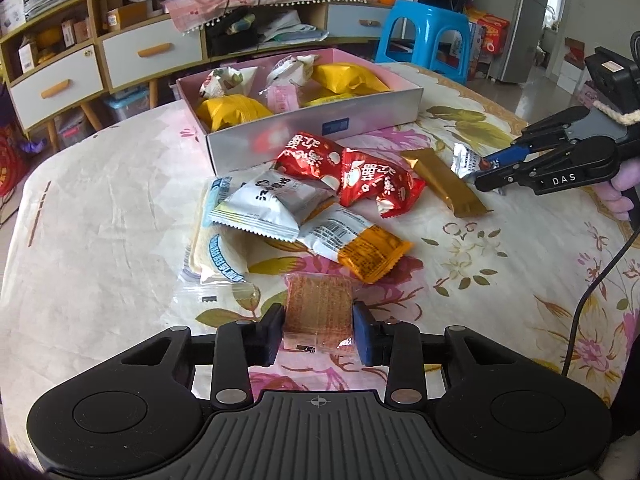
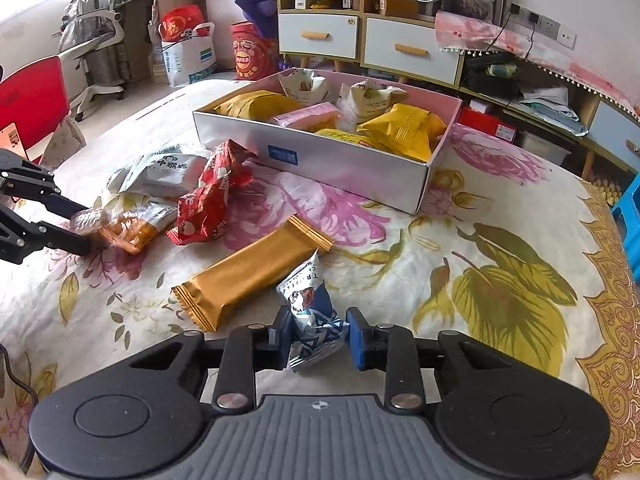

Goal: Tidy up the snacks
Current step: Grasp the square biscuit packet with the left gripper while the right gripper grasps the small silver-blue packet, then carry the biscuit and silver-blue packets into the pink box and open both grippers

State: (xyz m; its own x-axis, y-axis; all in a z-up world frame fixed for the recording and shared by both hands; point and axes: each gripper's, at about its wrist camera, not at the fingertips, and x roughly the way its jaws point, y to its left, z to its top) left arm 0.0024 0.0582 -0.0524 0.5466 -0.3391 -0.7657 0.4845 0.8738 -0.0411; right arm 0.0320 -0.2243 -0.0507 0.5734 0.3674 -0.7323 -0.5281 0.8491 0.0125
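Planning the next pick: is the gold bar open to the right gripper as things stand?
Probably not yet: the right gripper is shut on the blue packet. The gold bar itself lies uncovered beside it.

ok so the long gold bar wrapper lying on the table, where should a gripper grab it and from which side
Probably across the middle of the gold bar wrapper, coming straight down from above. It lies flat on the tablecloth, long and narrow, so the jaws should span its short width. The crimped ends are thin, and the blue-and-silver packet crowds one long edge.
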